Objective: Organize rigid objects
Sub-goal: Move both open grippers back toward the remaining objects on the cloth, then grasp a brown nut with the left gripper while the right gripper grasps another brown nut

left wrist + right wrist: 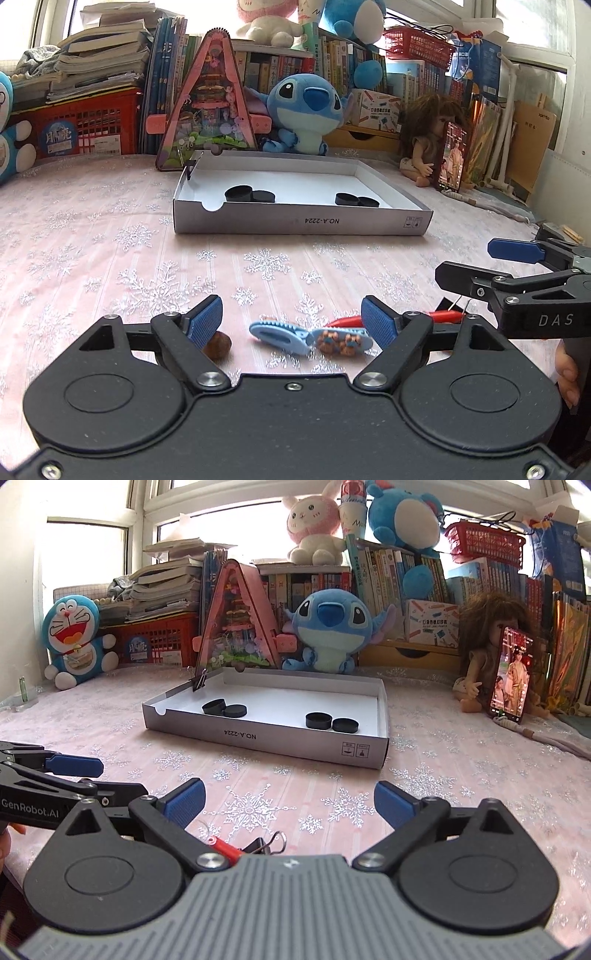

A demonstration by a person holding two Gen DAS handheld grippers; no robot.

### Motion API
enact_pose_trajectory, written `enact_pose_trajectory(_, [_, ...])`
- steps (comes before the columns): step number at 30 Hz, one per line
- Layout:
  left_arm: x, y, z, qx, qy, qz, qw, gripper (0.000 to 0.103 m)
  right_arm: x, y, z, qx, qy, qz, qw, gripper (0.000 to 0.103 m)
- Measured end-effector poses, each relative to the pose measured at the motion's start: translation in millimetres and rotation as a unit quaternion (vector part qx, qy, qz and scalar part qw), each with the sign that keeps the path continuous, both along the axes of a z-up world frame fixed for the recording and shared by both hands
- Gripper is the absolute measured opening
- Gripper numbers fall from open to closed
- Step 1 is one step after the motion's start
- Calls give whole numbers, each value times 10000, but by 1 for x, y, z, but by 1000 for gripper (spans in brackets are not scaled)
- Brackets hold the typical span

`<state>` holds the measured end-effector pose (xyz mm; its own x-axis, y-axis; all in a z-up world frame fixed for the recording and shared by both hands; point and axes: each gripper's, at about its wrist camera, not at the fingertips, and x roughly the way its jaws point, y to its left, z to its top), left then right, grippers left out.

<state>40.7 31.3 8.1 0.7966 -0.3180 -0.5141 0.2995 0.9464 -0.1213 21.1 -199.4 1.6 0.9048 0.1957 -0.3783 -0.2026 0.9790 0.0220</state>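
The small things to be sorted lie at the near edge of the desk [110, 229], on its pink snowflake cloth. In the left wrist view a blue hair clip [280, 334] with little bear figures on its right end lies between the wide-spread blue pads of the left gripper [291, 319], touched by neither. A brown nut [218, 344] sits just beside the left pad, and a red pen [347, 321] pokes out behind the right pad. The left jaws stand open and hold nothing.

In the right wrist view the red pen [225, 845] and a black binder clip [264, 843] lie close under the right gripper [290, 801], whose jaws are spread fully wide and empty.

Farther off, in the middle of the desk, rests a shallow white box lid [258, 740] marked NO.A-2224. It holds two pairs of black round caps [223, 708], one pair left and one right, and a second binder clip [199, 681] grips its far left rim.

Beyond it stand a blue plush toy [330, 633], a pink triangular case [238, 620], a doll [484, 653] with a phone [511, 674] leaning on it, and shelves of books [399, 572].
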Motion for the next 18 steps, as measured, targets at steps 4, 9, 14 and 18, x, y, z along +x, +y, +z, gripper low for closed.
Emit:
enact_pose_trajectory(4, [-9, -1, -2, 108, -140, -12, 9998, 81, -8, 1, -6, 20, -7, -10, 10000, 103])
enact_pose_trajectory(9, [-19, 2, -3, 163, -243, -42, 9996, 81, -17, 1, -12, -88, -21, -37, 10000, 103])
enact_pose_trajectory(14, [-26, 4, -4, 231, -338, -33, 9992, 82, -23, -1, -18, -146, 7, -69, 9999, 103])
enact_pose_trajectory(18, [-30, 5, -5, 270, -386, -47, 9989, 82, -27, 0, -23, -171, 46, -86, 9998, 103])
